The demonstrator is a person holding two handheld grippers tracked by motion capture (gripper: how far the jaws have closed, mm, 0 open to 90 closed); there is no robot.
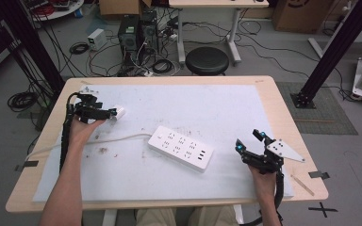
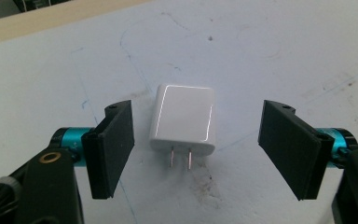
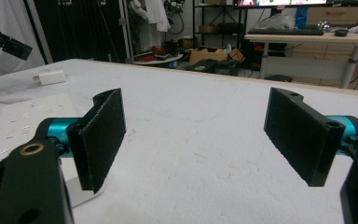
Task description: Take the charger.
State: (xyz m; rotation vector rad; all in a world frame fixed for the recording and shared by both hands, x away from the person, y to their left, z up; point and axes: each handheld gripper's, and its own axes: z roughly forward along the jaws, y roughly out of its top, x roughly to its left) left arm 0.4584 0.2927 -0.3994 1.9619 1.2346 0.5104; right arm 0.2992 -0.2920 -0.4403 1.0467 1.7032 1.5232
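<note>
A wooden table carries a white mat. At its middle lies a white power strip, its cord running off left. On the near right, the right gripper rests with jaws spread and nothing between them. On the far left, the left gripper has its jaws spread either side of a small white charger, pads not touching it; the charger lies flat, prongs toward the gripper.
</note>
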